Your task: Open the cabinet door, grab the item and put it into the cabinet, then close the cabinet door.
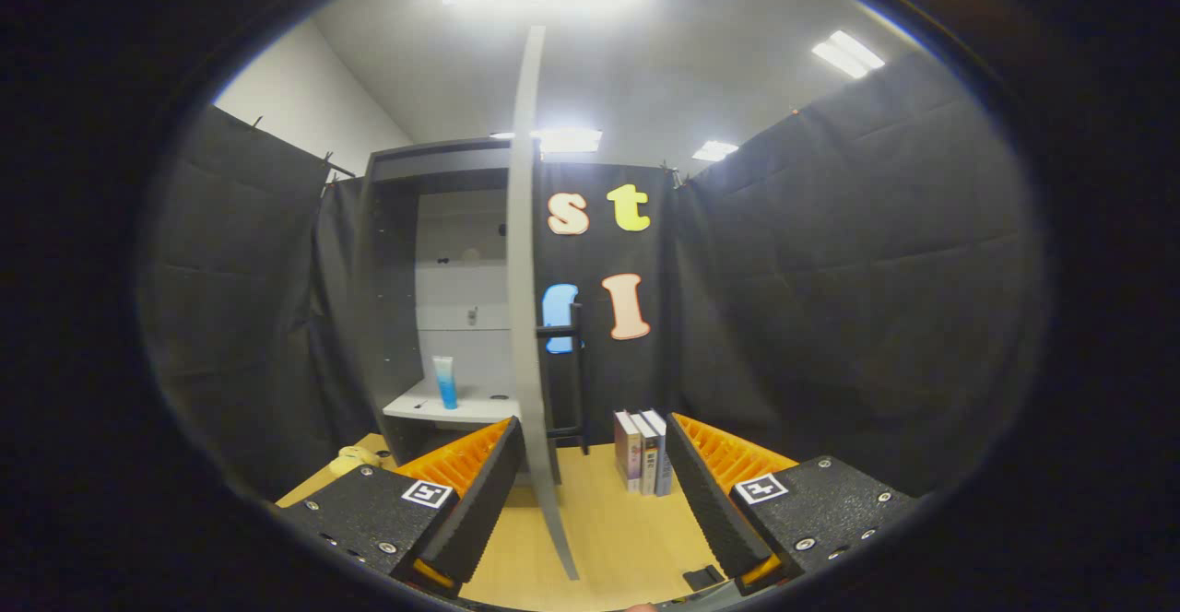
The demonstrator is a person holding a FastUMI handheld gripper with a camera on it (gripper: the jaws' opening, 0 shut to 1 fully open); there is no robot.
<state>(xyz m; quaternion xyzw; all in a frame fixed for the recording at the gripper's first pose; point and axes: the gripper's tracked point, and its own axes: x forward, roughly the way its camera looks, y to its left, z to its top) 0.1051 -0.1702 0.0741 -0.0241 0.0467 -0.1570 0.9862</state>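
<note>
With the cabinet door (527,299) edge-on at frame centre, swung open, and the blue tube (445,382) already standing on the cabinet shelf (433,406) at centre left, the released, empty gripper (590,501) straddles the door's edge, so closing it seems next.

Table (608,538): light wood top, lower centre of the frame. On it: cabinet (396,317) at centre left; three books (643,452) upright side by side, centre right; yellow item (352,458) at lower left; small dark object (704,577) near the bottom. Cabinet shelf (433,406): white, holding an upright blue tube (445,382).
</note>
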